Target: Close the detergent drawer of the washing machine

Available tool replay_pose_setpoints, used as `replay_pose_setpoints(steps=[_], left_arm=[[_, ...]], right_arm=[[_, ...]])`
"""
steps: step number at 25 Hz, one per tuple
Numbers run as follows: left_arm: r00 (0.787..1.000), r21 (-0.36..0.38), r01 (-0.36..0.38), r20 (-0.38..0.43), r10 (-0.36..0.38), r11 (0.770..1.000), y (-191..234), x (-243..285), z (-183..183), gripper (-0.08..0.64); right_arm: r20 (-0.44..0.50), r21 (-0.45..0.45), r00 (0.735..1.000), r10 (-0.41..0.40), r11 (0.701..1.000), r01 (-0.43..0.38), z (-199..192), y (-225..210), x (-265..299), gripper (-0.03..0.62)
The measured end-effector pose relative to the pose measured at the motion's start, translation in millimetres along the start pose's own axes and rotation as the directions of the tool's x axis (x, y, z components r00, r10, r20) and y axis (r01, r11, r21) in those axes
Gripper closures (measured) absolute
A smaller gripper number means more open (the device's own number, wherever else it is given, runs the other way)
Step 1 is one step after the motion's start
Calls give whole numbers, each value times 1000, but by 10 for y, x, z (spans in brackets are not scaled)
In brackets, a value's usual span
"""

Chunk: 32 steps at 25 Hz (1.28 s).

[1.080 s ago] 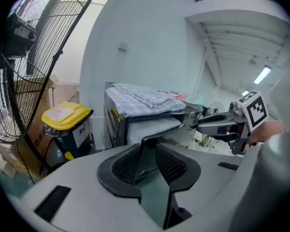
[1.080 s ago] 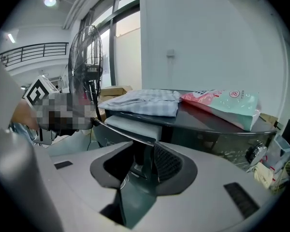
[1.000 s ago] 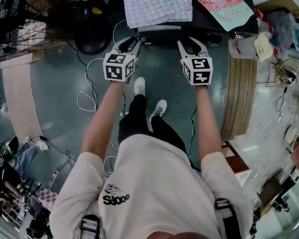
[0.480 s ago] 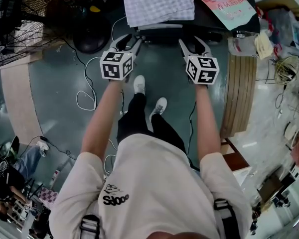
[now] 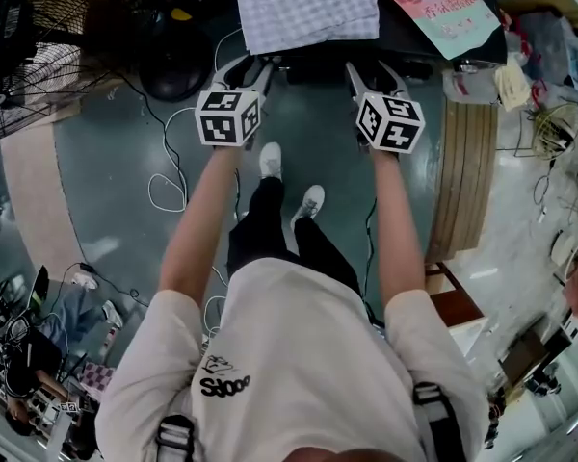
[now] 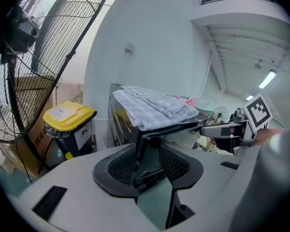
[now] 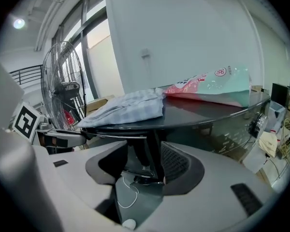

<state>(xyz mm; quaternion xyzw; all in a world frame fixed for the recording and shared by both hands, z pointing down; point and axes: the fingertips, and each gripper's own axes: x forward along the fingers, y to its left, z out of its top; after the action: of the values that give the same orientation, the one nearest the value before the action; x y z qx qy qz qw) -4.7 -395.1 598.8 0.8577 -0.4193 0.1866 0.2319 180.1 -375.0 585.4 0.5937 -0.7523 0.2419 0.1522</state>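
We hold both tools at the near edge of the dark, flat-topped washing machine (image 5: 405, 38). The left hand-held gripper (image 5: 248, 66) has its jaws apart, just eased in a little, with the machine's dark front edge between them, unpressed. The right hand-held gripper (image 5: 371, 68) has jaws that have just been opening and stand apart around that edge. The dark detergent drawer (image 5: 313, 63) sits between the two, under the grey checked cloth (image 5: 308, 8). A pink-and-green detergent bag (image 5: 443, 3) lies far right.

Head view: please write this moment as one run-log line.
left claw: open, jaws just been opening, washing machine edge between them, ungripped | right claw: same | checked cloth: on machine top
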Motion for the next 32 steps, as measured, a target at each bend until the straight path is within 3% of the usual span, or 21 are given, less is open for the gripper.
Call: replay_pose_setpoints(steps=[7, 21, 32], left_arm=[[999, -41, 35, 21, -34, 999, 66, 33, 16, 391], [997, -38, 74, 22, -73, 996, 81, 74, 57, 377], [998, -5, 60, 26, -60, 998, 78, 81, 76, 379]], right_arm=[[12, 90, 1000, 7, 996, -8, 3, -9, 52, 388], [-11, 126, 999, -33, 991, 34, 28, -47, 76, 374], [-12, 113, 997, -76, 991, 77, 35, -91, 75, 345]])
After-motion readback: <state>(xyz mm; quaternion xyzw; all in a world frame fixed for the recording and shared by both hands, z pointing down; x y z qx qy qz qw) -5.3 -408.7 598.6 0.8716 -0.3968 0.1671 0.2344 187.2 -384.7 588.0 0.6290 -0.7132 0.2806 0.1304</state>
